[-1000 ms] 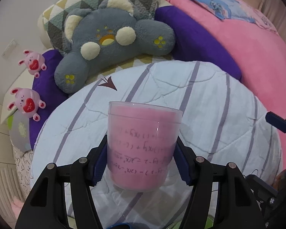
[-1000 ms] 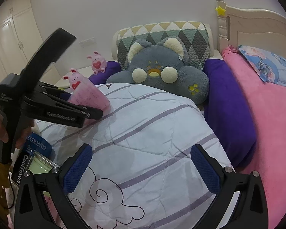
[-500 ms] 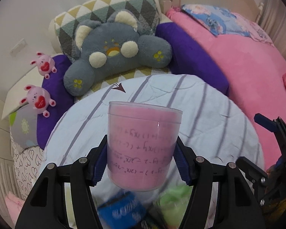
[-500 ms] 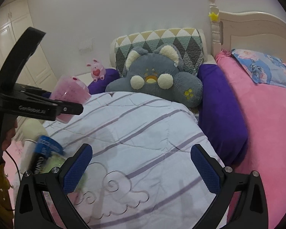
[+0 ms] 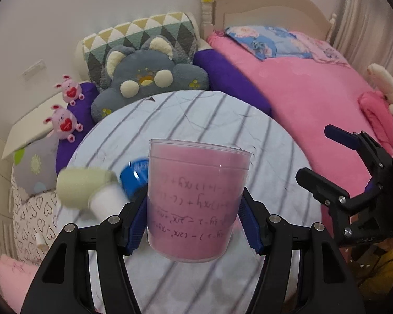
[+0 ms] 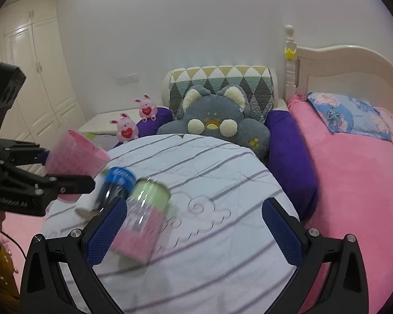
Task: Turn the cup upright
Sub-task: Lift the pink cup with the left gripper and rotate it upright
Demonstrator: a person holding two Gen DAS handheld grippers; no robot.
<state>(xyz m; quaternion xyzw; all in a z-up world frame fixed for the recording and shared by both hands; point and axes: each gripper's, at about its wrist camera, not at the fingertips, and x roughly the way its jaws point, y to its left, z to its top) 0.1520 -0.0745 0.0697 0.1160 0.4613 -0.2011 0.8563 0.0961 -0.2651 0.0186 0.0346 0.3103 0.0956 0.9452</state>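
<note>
Cup [image 5: 196,204] clamped in left tongs [image 5: 194,225], above quilt [image 5: 262,157].

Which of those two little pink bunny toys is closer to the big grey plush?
The upper bunny, farther from the camera, sits closer to the grey plush. The lower bunny sits farther out toward the bed's edge.

We see bed [image 6: 353,172] under pink cover, cream headboard [image 6: 353,60] far end. White quilt with grey stripes [image 6: 209,183] spread directly ahead of right gripper. On quilt, ahead-left of its left finger: blurred green-pink container [image 6: 144,217], blue-capped item [image 6: 118,183] touching it. Beyond quilt: grey plush cushion [image 6: 217,125] against diamond-pattern pillow [image 6: 222,83]. Purple blanket [image 6: 288,151] right of quilt. Blue floral pillow [image 6: 348,115] far right. Two pink bunny toys [image 6: 136,123] far left.
</note>
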